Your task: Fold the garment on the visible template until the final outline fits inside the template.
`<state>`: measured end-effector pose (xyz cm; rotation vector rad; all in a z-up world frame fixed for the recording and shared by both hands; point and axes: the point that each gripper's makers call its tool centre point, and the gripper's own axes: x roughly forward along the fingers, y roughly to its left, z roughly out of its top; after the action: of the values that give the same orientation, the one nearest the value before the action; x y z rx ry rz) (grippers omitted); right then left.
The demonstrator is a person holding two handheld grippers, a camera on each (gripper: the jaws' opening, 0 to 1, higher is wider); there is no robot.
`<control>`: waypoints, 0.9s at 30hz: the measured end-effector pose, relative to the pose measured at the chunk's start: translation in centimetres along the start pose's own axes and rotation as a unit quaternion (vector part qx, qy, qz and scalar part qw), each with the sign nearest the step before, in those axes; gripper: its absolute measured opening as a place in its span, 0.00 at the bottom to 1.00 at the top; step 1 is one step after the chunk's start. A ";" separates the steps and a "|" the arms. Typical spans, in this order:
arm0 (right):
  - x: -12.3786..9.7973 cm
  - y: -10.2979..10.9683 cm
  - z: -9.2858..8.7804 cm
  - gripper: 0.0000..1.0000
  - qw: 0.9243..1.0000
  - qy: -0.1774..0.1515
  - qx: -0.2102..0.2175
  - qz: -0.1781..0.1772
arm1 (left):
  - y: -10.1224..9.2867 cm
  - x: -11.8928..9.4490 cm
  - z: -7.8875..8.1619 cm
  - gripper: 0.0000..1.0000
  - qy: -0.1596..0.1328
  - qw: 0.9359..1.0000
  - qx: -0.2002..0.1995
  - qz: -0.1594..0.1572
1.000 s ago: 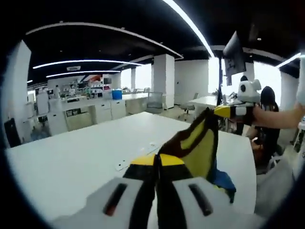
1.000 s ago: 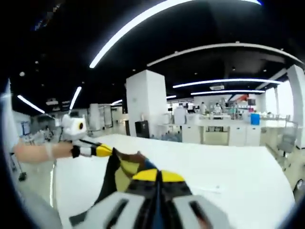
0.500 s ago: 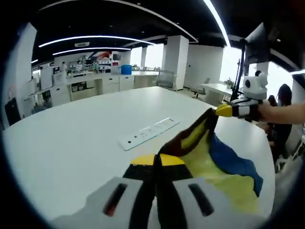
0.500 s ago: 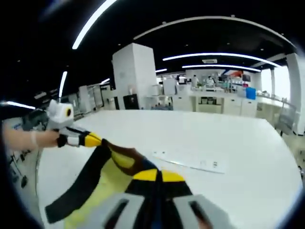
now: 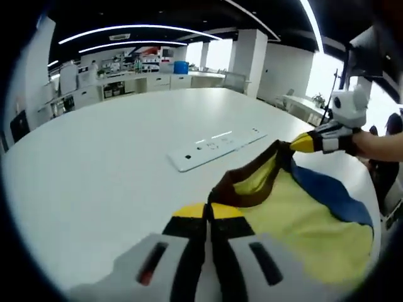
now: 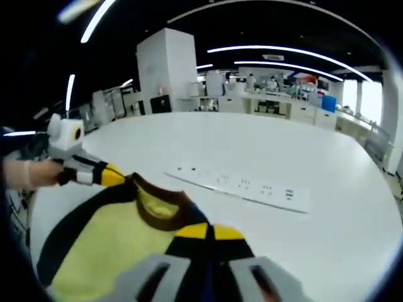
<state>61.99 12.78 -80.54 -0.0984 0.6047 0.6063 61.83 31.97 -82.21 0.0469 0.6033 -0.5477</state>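
Stretching between the two grippers, the garment (image 5: 296, 220) is held by its upper edge, a yellow top with a brown collar and blue and dark side panels. One side of the collar edge is clenched by the left gripper (image 5: 206, 217), whose jaws are closed on the cloth; the other side is pinched in the same way by the right gripper (image 6: 206, 238). The right gripper is also seen at the right of the left gripper view, and the left one at the left of the right gripper view, so the cloth is kept spread between them, probably so that it can be laid flat before folding. The lower part of the garment seems to hang or rest toward the table edge. A template outline cannot be made out.

Beyond the collar, a long white socket strip (image 6: 242, 185) is set into the white table (image 5: 94, 163). Around it, an open office with white counters (image 6: 277, 108), pillars and ceiling light strips is seen.
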 end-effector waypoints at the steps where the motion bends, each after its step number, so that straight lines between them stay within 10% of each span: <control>1: 0.4 -0.2 -0.4 0.00 1.000 0.007 -0.004 -0.002 | 0.0 0.2 -0.2 0.00 0.001 1.000 0.001 0.000; 14: 2.4 -1.5 -1.7 0.00 1.000 0.025 0.010 -0.005 | -0.3 1.0 0.4 0.00 -0.017 1.000 0.002 0.007; 18: 2.1 -1.1 -1.4 0.00 1.000 0.015 0.019 0.004 | -0.6 1.0 0.7 0.17 -0.023 1.000 0.002 0.000; 27: 1.1 0.4 -1.9 0.46 0.998 0.021 0.029 0.042 | -3.5 0.0 1.1 0.48 -0.030 0.997 0.023 -0.071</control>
<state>61.54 13.24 -82.67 -0.0317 0.6695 0.6685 60.60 28.73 -80.88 0.0305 0.5383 -0.6978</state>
